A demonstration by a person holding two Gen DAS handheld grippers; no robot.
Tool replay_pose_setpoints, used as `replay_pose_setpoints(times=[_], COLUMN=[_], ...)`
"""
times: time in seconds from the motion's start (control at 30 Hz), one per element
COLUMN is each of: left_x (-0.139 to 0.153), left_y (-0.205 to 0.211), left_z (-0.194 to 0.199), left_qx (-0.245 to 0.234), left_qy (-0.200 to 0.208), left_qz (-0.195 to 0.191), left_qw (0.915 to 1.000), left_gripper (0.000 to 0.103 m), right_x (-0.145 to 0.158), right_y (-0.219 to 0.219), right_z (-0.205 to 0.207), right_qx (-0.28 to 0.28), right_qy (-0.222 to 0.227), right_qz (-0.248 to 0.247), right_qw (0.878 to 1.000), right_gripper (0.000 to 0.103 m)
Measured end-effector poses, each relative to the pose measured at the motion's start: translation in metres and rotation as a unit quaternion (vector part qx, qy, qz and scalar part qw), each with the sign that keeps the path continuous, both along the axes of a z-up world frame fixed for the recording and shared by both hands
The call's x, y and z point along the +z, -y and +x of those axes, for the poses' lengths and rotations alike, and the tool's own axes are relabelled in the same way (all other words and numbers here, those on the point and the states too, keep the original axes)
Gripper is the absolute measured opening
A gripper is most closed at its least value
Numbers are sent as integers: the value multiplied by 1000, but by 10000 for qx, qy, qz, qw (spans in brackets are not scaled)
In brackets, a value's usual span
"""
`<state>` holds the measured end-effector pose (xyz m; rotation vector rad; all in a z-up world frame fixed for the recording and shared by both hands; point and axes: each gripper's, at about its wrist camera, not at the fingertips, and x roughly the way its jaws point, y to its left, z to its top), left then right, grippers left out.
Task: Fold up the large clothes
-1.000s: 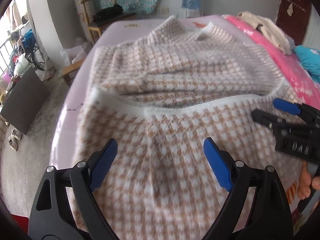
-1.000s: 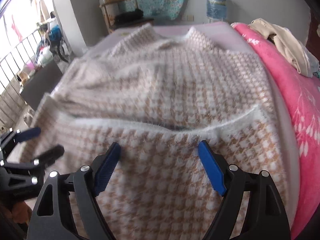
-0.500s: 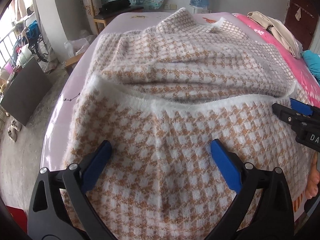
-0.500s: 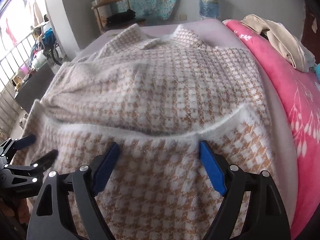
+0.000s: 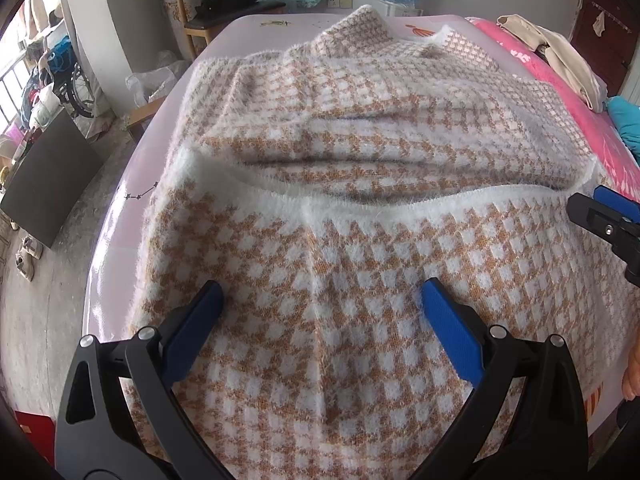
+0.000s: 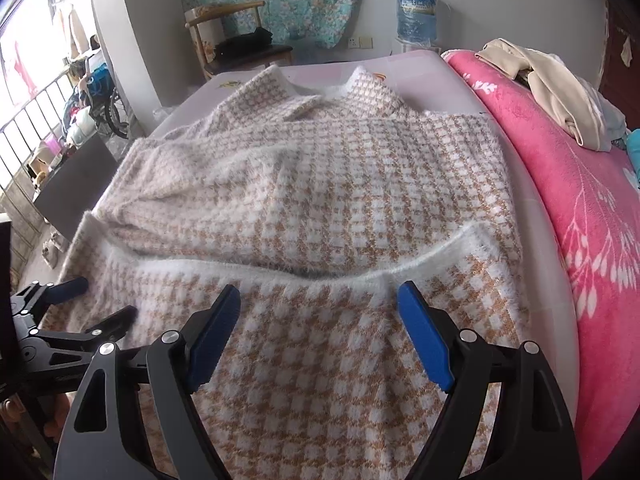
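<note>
A fuzzy tan-and-white checked sweater (image 5: 360, 264) lies on a pale pink bed (image 5: 132, 208), its lower part folded up so the white hem (image 5: 392, 200) runs across the middle. My left gripper (image 5: 322, 300) hovers open just above the folded part, nothing between its blue pads. The same sweater (image 6: 320, 184) fills the right wrist view. My right gripper (image 6: 320, 306) is open over the fold near the hem (image 6: 420, 264), holding nothing. Each gripper shows at the edge of the other's view: right gripper (image 5: 600, 216), left gripper (image 6: 92, 304).
A pink floral blanket (image 6: 580, 216) with a beige garment (image 6: 552, 92) lies along the bed's right side. A wooden chair (image 6: 240, 44) and a water bottle (image 6: 416, 12) stand past the far end. The floor drops off at the left, with a dark board (image 5: 52, 176).
The left gripper's jaws spread wider and it sits a bit lower over the fold. The sweater has settled and the blur is gone. The right gripper stays open in place.
</note>
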<state>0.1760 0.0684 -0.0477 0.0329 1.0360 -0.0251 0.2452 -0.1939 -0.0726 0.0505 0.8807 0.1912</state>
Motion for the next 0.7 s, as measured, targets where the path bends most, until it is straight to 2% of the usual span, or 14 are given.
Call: replay_pose_setpoints(times=[0.37,0.53,0.7], left_x=[0,0,0], left_y=[-1,0,-1], left_z=[1,0,0], left_qx=[0,8,6], left_qy=[-34,-29,-24], left_qz=[-13,-12,-7], left_qw=[10000,10000,10000], left_gripper=[96,96,96], right_x=[15,9,-12], right_y=[-7,-16,-24], right_z=[-22,-34,-40], right_qx=[350,609,720], right_qy=[28,-87,-313], right_qz=[232,229,57], right_qw=[9991,9978,9969], right_gripper=[79,79,79])
